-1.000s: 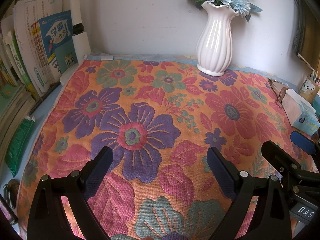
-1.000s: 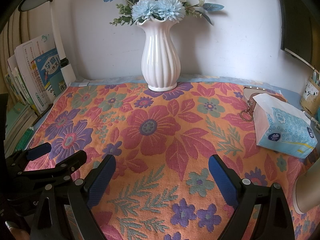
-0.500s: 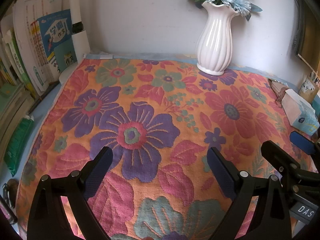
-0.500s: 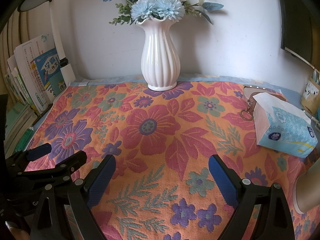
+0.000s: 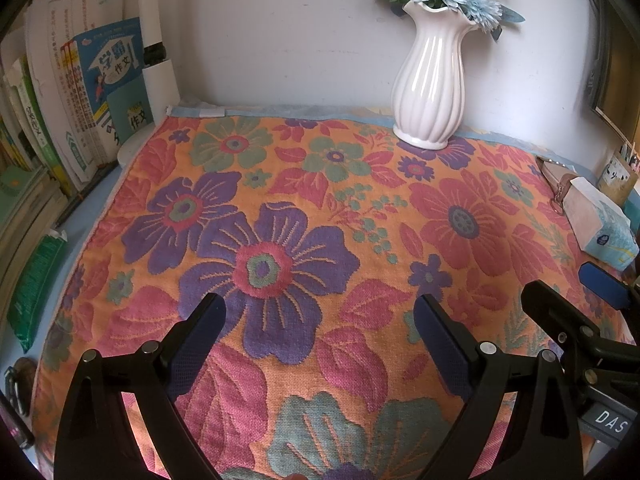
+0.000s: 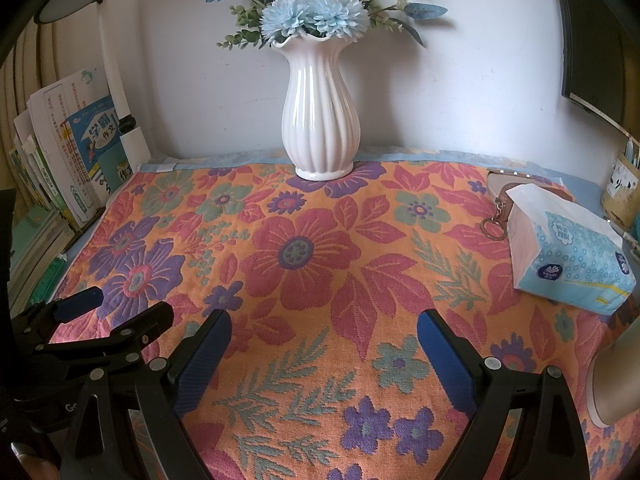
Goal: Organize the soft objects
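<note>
Two grippers hover side by side over the near part of a flowered towel (image 5: 320, 208) that lies spread flat over the desk. The left gripper (image 5: 320, 322) has its blue-padded fingers wide apart with nothing between them, only the big purple bloom of the cloth just ahead of the tips. The right gripper (image 6: 325, 330) is spread the same way, empty, above a red flower and green fern sprigs. Each one shows at the edge of the other's view: the right one to the right of the left, the left one to the left of the right.

Straight ahead of the right gripper, at the far edge of the towel against the wall, a white ribbed vase (image 6: 320, 120) of blue and white flowers stands upright on the cloth. Ahead and to its right, a pack of tissues (image 6: 568, 248) rests on the towel, touching a brown pouch (image 6: 500, 192) behind it. Off to the left of the left gripper, a row of books (image 5: 92, 92) leans at the towel's side, with a white lamp post (image 5: 154, 40) beside them.
</note>
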